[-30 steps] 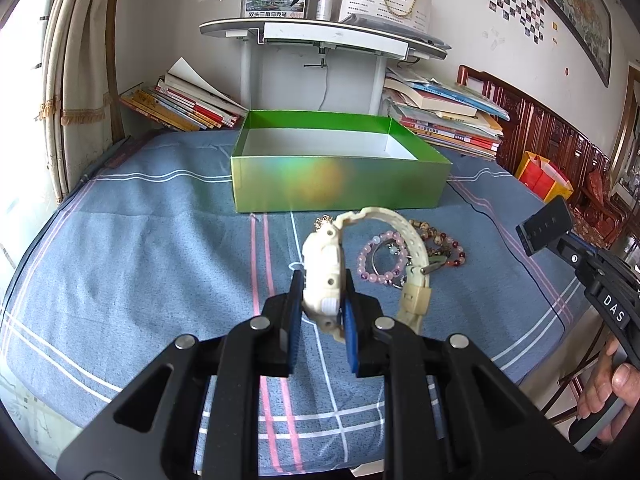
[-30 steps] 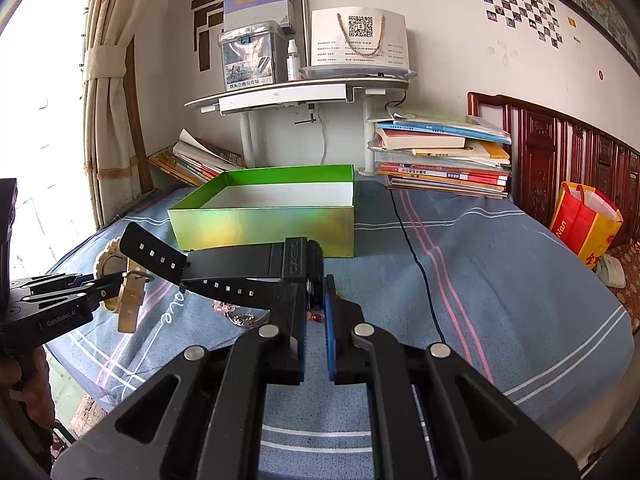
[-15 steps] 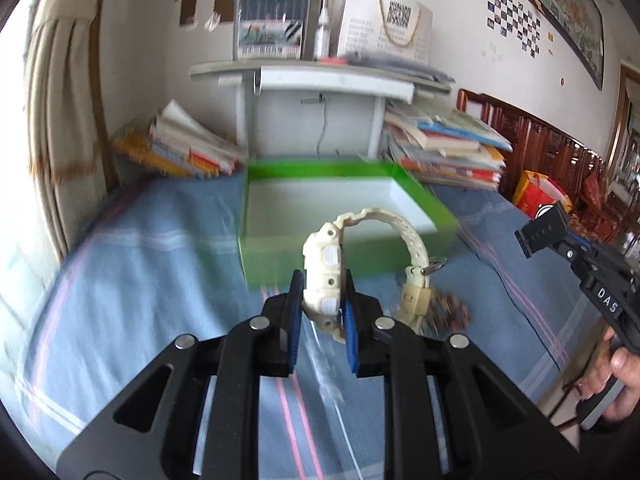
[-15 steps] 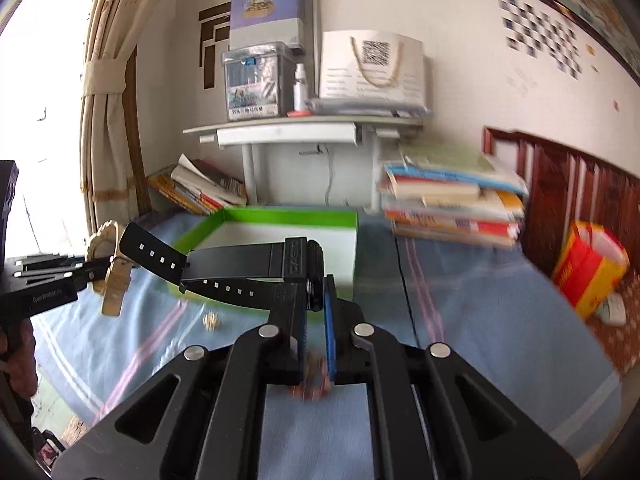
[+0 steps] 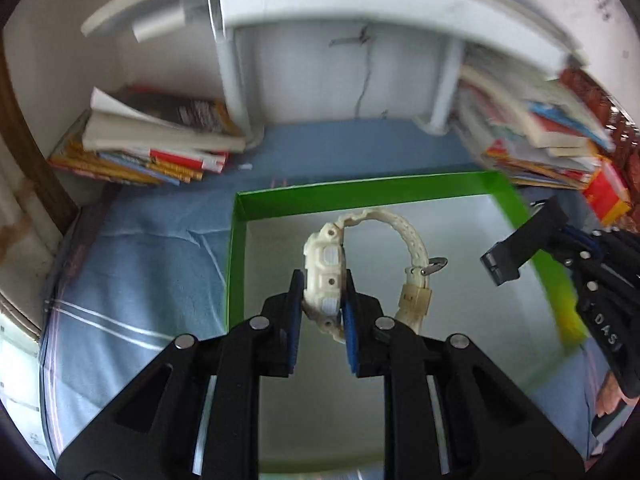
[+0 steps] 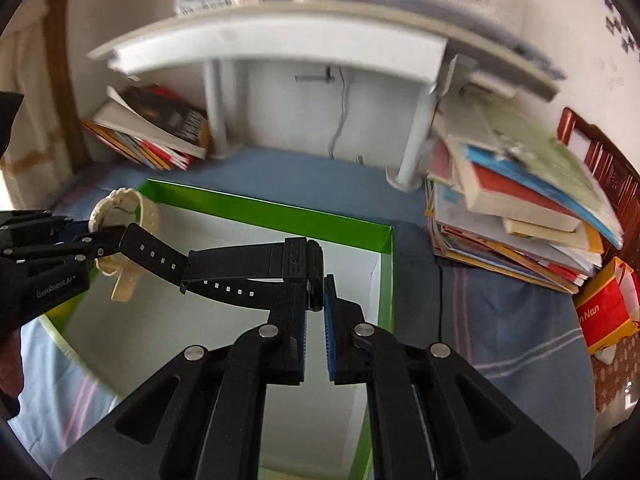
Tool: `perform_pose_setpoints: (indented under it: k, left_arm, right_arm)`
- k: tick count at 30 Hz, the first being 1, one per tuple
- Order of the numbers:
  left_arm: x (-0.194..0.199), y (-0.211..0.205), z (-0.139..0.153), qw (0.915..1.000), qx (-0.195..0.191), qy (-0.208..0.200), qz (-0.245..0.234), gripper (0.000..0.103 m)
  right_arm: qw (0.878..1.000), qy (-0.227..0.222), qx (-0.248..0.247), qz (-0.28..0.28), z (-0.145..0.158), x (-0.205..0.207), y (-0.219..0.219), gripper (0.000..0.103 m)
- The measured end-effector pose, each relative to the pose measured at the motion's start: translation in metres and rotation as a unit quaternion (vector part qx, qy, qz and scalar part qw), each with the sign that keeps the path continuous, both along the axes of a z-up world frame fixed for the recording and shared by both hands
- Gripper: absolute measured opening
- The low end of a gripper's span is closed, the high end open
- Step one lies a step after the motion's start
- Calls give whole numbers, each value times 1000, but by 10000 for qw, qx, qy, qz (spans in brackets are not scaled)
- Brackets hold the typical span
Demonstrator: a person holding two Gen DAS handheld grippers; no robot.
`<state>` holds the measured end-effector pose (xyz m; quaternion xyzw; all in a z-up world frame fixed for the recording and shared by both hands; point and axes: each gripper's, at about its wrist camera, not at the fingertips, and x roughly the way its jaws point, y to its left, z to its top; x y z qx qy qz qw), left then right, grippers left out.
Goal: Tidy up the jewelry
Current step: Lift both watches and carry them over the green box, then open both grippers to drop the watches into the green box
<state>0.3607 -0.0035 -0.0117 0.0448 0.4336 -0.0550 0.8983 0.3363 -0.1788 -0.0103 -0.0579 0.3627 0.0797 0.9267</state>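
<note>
Left wrist view: the left gripper [image 5: 322,312] clamps the cream watch [image 5: 325,270] above the green box [image 5: 360,194], whose pale floor looks bare. Right wrist view: the right gripper [image 6: 316,316] pinches the black watch [image 6: 240,270] over the box; "GenRobot.AI" marks the other tool

Two watches: one cream watch [image 5: 325,268] and one black watch [image 6: 256,270]. One green box [image 5: 360,192]. Two book stacks: a left stack [image 6: 152,136] and a right stack [image 6: 516,216]. One white shelf stand [image 6: 280,48]. One red-and-yellow bag [image 6: 608,312].
</note>
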Motion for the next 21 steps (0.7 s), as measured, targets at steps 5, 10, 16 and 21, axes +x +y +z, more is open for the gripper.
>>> perform_pose_setpoints:
  k: [5, 10, 16, 21]
  left_arm:
    - [11, 5, -2, 9994, 52, -253, 223, 99]
    - [-61, 21, 40, 9887, -234, -1468, 207, 99]
    - [-208, 54, 73, 9554, -631, -2861, 357, 99]
    - [-303, 70, 54, 9433, -1107, -3059, 657, 99]
  right_arm:
    - [9995, 152, 186, -205, -6, 14, -6, 56]
    - [9887, -1339, 484, -476, 30, -56, -30, 87]
    - [9597, -2414, 1214, -767, 48, -200, -64, 100]
    - [9560, -2538, 1227, -815, 22, -296, -61, 100]
